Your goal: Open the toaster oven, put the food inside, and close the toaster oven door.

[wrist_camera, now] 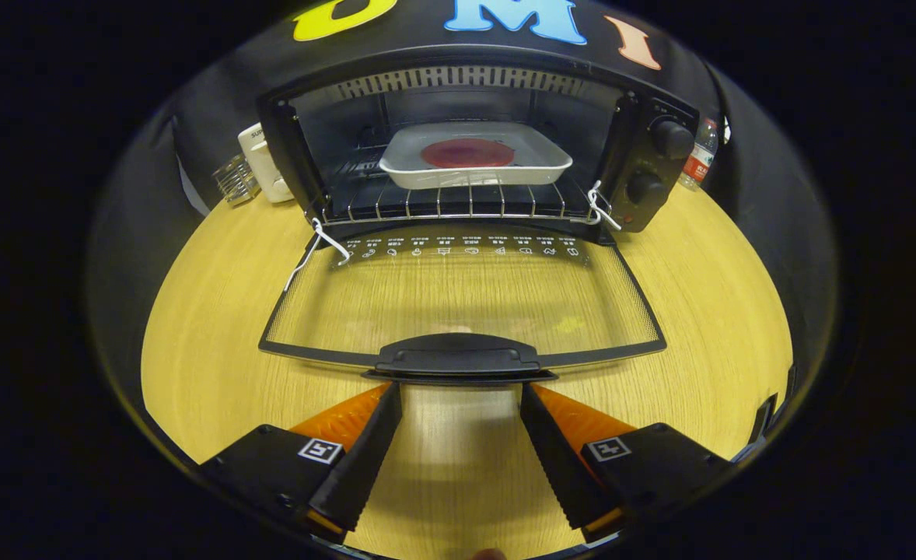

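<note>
A black toaster oven (645,167) stands at the back of the wooden table (217,327) with its glass door (466,299) folded down flat toward me. Inside, on the wire rack (458,204), rests a white dish (475,158) holding a round red piece of food (467,153). The door's black handle (458,359) lies just ahead of my fingertips, which reach under its near edge. My gripper (460,389) is open, its two fingers spread about as wide as the handle, with bare table between them.
A white power strip (260,159) and a clear ribbed object (235,180) sit left of the oven. A plastic bottle (699,159) stands behind its right side, by the two control knobs (672,140). Black cloth walls close in the table.
</note>
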Action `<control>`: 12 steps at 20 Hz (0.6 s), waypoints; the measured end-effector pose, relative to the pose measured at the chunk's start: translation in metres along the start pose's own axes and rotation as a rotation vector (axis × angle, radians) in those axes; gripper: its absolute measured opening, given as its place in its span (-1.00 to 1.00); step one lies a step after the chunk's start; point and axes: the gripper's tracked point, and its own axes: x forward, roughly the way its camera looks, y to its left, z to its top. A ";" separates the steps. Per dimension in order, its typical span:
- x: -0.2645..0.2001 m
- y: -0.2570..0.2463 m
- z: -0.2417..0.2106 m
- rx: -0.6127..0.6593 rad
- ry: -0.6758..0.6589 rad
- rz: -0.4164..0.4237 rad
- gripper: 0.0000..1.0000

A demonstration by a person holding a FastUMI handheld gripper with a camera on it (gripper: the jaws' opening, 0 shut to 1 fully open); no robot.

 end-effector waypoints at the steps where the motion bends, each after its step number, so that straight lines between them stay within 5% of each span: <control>1: -0.005 0.000 0.000 -0.004 -0.026 -0.005 0.96; 12: -0.054 0.000 0.038 -0.009 -0.236 0.008 0.96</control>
